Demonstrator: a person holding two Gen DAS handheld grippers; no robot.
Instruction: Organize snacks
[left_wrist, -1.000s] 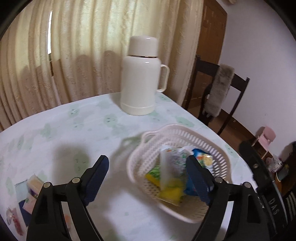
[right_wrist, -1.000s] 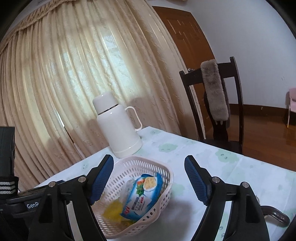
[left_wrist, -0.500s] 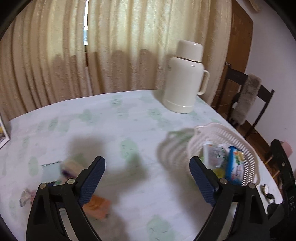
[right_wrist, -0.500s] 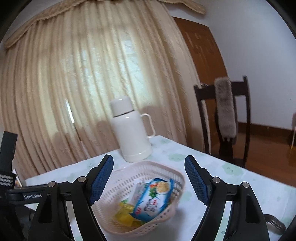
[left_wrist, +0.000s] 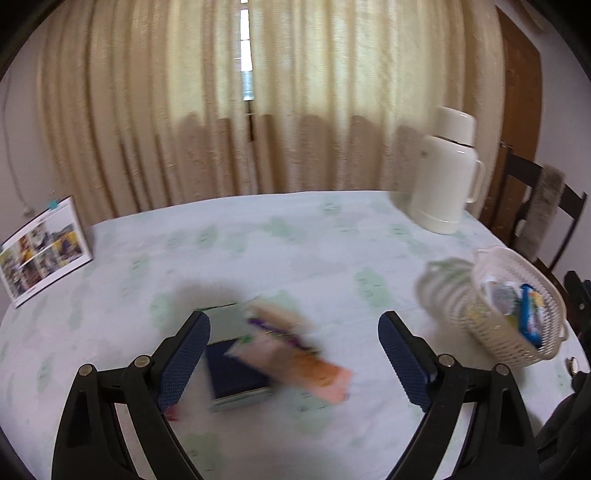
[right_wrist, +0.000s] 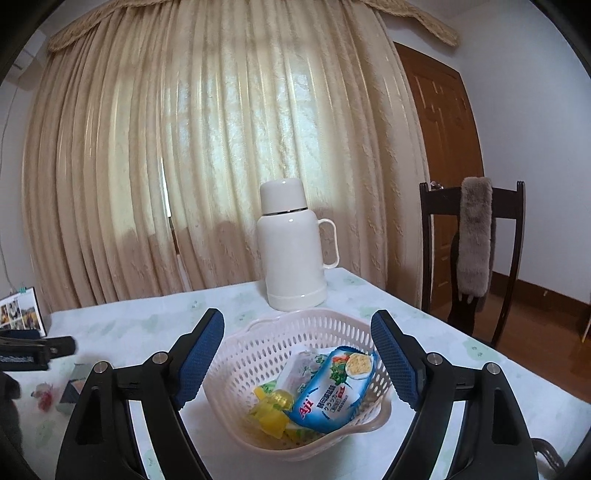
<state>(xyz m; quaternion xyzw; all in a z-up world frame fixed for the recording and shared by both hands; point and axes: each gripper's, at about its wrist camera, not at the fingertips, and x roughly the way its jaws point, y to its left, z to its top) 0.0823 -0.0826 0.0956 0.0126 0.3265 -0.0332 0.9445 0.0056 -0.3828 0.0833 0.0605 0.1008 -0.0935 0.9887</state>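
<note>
Step in hand, as I read it: fetching the next loose snack for the basket.

Left wrist view: left gripper (left_wrist: 293, 349) has its jaws spread wide, nothing pinched. Low centre of the frame, between the blue pads, lies a blurred orange-pink snack packet (left_wrist: 295, 354), partly across a dark blue flat box (left_wrist: 236, 373); the blur hides whether either pad touches them. The white basket (left_wrist: 491, 332) sits at the right edge, well apart from this pile. A cream thermos (left_wrist: 445, 177) stands upper right; a photo card (left_wrist: 42, 249) leans at the left edge of the table (left_wrist: 295, 240).

Right wrist view: right gripper (right_wrist: 297, 360) also spread, holding nothing, jaws framing the basket (right_wrist: 258, 354) low centre. Inside it: a blue-white cracker packet (right_wrist: 332, 391), yellow jelly cups (right_wrist: 271, 410), a pale pouch behind them.

Judgement: sorting partly done; some snacks are still outside the basket. Next move calls for centring the left jaws over the orange-pink packet alone, clear of the box beneath, then closing. The thin, slick wrapper could slip.
</note>
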